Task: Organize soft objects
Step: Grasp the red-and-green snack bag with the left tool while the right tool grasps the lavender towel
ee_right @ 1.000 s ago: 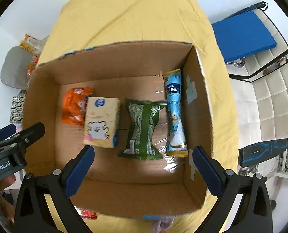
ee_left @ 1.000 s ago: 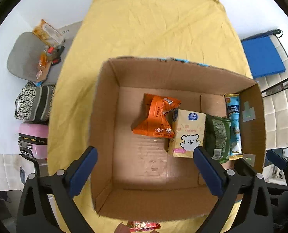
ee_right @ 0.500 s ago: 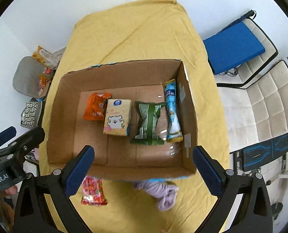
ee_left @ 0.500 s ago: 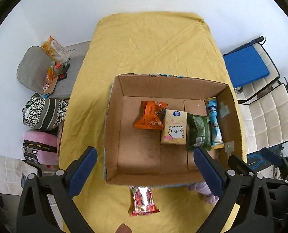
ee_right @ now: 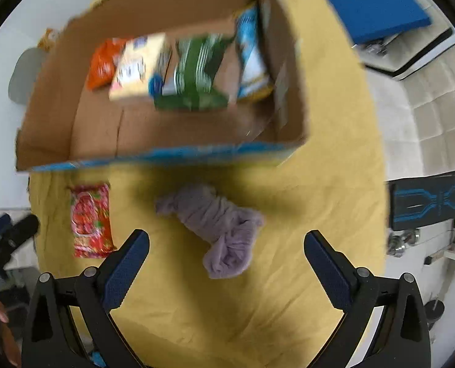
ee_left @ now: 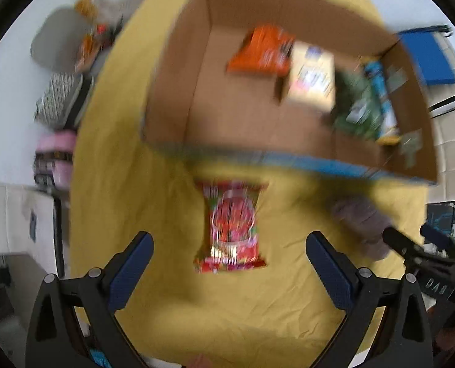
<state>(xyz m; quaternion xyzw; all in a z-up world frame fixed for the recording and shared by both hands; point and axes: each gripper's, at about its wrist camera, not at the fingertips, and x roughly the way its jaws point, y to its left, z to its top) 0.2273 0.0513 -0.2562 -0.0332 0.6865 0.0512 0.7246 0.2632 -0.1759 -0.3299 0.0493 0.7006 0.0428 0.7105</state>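
Note:
A red snack packet lies on the yellow cloth in front of the cardboard box, between the fingers of my open, empty left gripper; it also shows in the right wrist view. A crumpled purple cloth lies in front of the box, between the fingers of my open, empty right gripper; it also shows blurred in the left wrist view. Inside the box lie an orange packet, a cream tissue pack, a green packet and a blue packet.
The yellow cloth covers the table. A blue-cushioned chair and a white padded chair stand to the right. A grey chair with snacks, a patterned bag and a pink case stand to the left.
Both grippers have drawn back from over the box and dropped lower toward the table in front of it. The red packet and purple cloth now sit between the fingers. Both views are motion-blurred.

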